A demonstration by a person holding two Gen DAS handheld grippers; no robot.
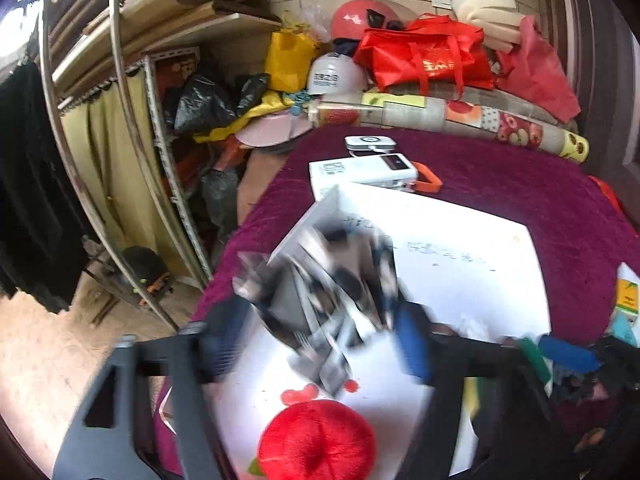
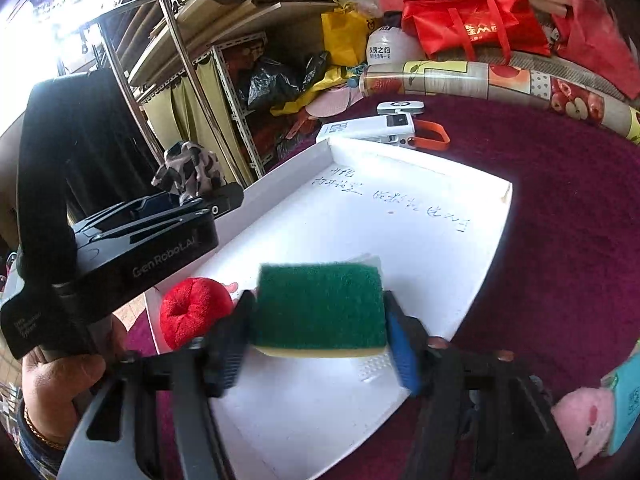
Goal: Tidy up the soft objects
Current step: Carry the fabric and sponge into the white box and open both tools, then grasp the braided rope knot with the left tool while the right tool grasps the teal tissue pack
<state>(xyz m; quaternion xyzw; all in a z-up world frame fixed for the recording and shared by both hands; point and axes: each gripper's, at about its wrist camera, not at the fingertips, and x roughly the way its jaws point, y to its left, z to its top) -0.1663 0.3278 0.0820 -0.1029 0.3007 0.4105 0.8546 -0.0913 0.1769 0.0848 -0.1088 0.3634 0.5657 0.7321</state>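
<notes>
Purple fuzzy cloth [image 2: 560, 208] covers the worktop; a white shallow tray [image 2: 400, 216] w/ handwriting on its floor sits on it.

Right gripper [image 2: 318, 340] is spread wide over the tray's near part. A green-topped sponge [image 2: 320, 308] w/ yellow underside sits between its fingers. Left pad is right at the sponge's edge, blue right pad [image 2: 402, 344] just beside it; can't tell if either presses.

Left gripper [image 1: 316, 354] is also spread. Grey/black/white patterned cloth [image 1: 332, 280] is in front of it above the tray, badly motion-blurred, so contact w/ the fingers can't be read. In the right wrist view that cloth shows at the tip of the left gripper, near the tray's left wall.

Red plush apple [image 2: 194, 312] lies in the tray's near-left corner, just beside the sponge.

Around: white power bank [image 2: 372, 130] w/ orange strap, touching the tray's far wall, and a small white device [image 2: 400, 108] behind it. Pink plush pig [image 2: 588, 420] and a teal packet [image 2: 624, 404] lie on the cloth at near right, outside the tray. Rolled fruit-print sheet [image 2: 500, 80] along the far edge, red bag [image 2: 472, 20] and helmets behind. Metal rack w/ curtain [image 1: 116, 160] at left.
</notes>
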